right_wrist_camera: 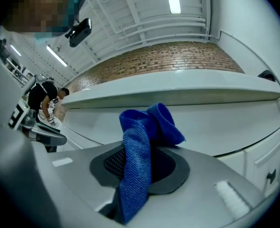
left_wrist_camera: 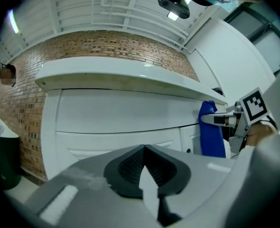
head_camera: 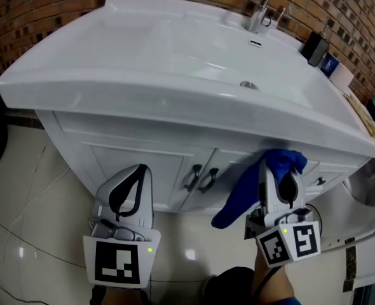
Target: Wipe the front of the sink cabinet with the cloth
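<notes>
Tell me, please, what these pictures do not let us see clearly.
- Head view: whether the cloth touches the cabinet front; the cloth's own folds and the right gripper cover that spot.
- Head view: print on the blue box by the wall, too small.
- Left gripper view: the door handles, mostly behind the body of the left gripper.

No readable text or numbers; only wordless square markers [head_camera: 119,264] on left claw [head_camera: 131,184] and right claw [head_camera: 280,189]
</notes>
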### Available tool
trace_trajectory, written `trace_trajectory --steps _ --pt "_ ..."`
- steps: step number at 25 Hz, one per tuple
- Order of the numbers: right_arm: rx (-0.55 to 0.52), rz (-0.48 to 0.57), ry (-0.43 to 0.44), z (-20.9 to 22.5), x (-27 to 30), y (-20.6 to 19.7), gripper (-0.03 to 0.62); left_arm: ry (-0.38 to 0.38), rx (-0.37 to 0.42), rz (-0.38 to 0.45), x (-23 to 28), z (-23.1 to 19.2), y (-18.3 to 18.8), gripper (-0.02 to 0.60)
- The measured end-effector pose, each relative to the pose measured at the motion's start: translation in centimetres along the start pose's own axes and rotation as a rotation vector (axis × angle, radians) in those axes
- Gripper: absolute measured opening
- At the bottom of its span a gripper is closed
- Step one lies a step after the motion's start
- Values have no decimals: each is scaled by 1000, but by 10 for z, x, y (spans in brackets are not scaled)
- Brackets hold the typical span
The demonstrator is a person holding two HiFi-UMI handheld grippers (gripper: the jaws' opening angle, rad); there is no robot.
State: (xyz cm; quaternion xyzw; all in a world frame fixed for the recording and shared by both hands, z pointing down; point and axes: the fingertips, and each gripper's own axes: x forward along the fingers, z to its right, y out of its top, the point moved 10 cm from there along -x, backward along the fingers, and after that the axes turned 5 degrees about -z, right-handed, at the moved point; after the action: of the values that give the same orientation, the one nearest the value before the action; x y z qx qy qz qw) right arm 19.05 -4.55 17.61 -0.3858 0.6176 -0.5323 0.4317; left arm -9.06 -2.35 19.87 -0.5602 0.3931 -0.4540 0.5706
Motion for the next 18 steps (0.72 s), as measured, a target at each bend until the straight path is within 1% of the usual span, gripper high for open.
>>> trace_trajectory --steps 2,4,8,13,18 --pt "14 18 51 -21 7 1 98 31 16 -7 -8 -15 -4 6" --pt "29 32 96 -41 13 2 98 54 -3 -17 -16 -29 -9 6" --pt "54 48 172 -78 28 4 98 105 -42 -7 -30 -57 -13 6" --pt "69 54 260 -126 47 6 97 163 -65 -34 -44 -88 -22 6" --pt "106 59 368 -178 69 5 97 214 -70 -62 -55 -110 -33 6"
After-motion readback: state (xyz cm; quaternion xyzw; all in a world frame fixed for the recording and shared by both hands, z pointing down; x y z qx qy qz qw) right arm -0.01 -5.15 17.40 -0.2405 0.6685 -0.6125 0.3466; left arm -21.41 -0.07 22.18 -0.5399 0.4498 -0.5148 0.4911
